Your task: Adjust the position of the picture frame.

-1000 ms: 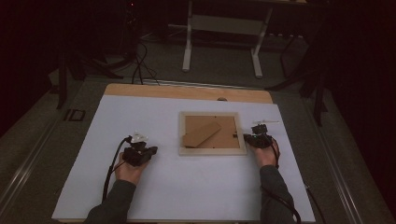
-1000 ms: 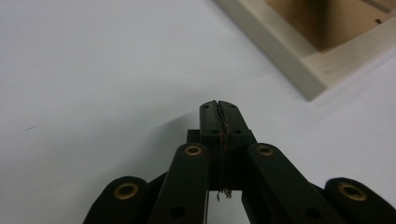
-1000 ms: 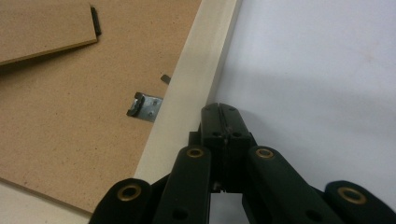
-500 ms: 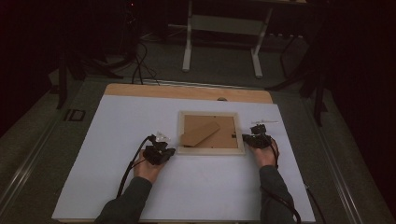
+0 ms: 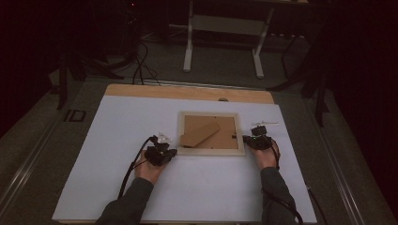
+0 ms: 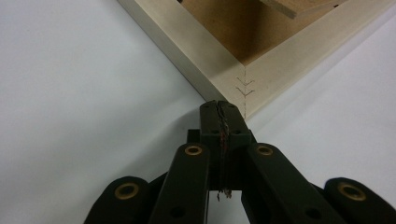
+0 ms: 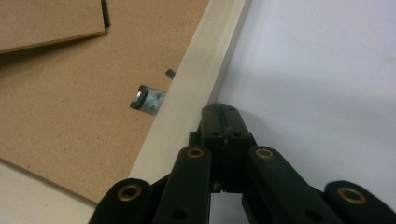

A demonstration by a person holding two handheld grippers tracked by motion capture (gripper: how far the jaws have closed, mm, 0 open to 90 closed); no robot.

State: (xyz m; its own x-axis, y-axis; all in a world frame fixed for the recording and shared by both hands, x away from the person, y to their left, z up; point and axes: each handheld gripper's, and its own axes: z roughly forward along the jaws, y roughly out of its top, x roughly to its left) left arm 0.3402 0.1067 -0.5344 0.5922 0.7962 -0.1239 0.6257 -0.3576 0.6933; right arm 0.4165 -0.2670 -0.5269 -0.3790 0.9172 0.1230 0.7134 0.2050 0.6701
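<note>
A pale wooden picture frame (image 5: 211, 151) lies face down mid-table, its brown backing board (image 5: 225, 136) showing and a brown easel stand (image 5: 201, 135) resting slantwise on it. My left gripper (image 5: 170, 152) is shut, its tips against the frame's near left corner (image 6: 243, 88), jaws pressed together with nothing between them. My right gripper (image 5: 247, 141) is also shut, its tips touching the outer side of the frame's right rail (image 7: 196, 95). A small metal clip (image 7: 148, 99) sits on the backing beside that rail.
The frame rests on a white sheet (image 5: 117, 136) covering the table, with a strip of bare wood (image 5: 187, 91) at the far edge. A small pale object (image 5: 265, 123) lies behind the right gripper. Beyond the table stand a white stand (image 5: 223, 28) and floor cables (image 5: 138, 65).
My left gripper has moved right across the white sheet, from well left of the frame up to its near left corner. The right gripper has stayed at the right rail.
</note>
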